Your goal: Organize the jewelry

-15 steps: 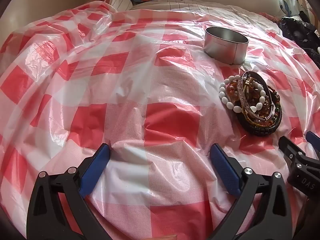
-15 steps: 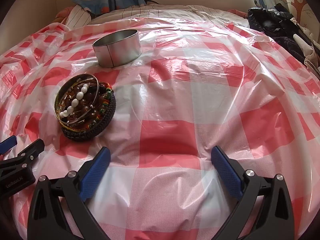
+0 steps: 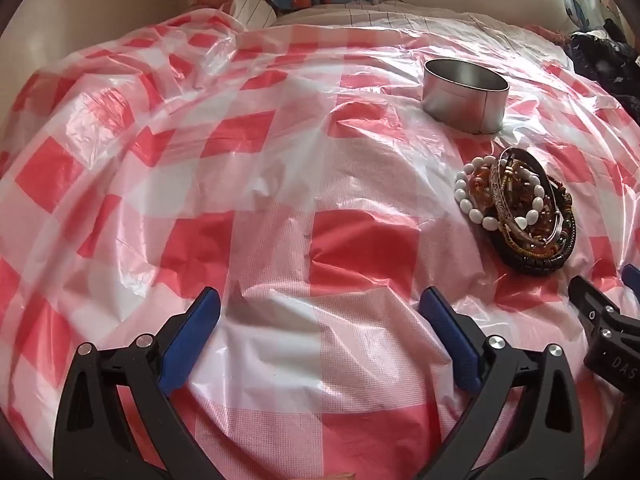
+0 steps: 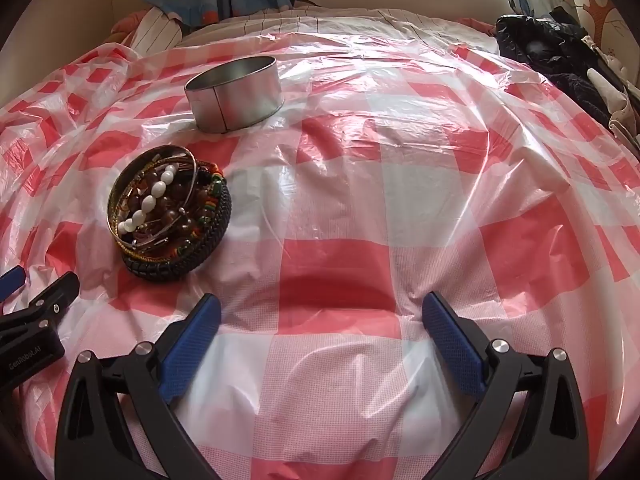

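The pile of bracelets (image 4: 168,216) lies on the checked plastic sheet (image 4: 400,184), just short of the round tin (image 4: 236,92). It sits between my claws, ahead-left of my right claw (image 4: 320,320) and ahead-right of my left claw (image 3: 320,320), both spread wide, empty.

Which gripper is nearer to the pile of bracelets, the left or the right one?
Hard to call; they look about equally near. The left gripper sits down-left of the pile of bracelets, the right gripper down-right of it. Both are open, touching nothing.
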Demonstrator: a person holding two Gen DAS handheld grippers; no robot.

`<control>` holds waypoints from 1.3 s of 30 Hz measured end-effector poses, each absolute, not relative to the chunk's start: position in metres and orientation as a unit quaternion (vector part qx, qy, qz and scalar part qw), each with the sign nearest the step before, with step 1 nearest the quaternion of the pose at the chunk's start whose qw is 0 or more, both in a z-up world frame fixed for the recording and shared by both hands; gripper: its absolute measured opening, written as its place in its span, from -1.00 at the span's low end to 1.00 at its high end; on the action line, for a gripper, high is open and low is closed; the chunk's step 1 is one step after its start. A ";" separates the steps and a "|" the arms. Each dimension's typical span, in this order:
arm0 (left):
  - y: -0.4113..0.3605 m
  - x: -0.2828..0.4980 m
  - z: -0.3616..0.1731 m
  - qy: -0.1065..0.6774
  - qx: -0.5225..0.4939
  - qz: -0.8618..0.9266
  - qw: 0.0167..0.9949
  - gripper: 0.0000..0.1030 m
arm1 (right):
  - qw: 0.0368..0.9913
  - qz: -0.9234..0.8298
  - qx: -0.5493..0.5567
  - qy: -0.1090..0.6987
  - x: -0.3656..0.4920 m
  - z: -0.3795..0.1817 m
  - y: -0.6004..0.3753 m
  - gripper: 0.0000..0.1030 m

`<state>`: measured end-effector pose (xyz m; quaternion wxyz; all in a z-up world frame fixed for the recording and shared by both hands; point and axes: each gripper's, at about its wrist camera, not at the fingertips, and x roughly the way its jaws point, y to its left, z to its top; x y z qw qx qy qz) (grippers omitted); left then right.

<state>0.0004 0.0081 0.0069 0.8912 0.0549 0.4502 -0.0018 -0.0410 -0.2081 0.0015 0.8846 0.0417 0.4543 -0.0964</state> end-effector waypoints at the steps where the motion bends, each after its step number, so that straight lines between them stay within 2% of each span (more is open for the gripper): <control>1: 0.007 0.001 0.004 0.451 0.054 -0.002 0.891 0.87 | 0.884 -0.096 0.041 0.455 -0.041 0.002 -0.209 0.88; 39: 0.008 0.002 0.000 0.455 0.044 -0.006 0.890 0.87 | 0.884 -0.097 0.039 0.456 -0.038 0.002 -0.208 0.88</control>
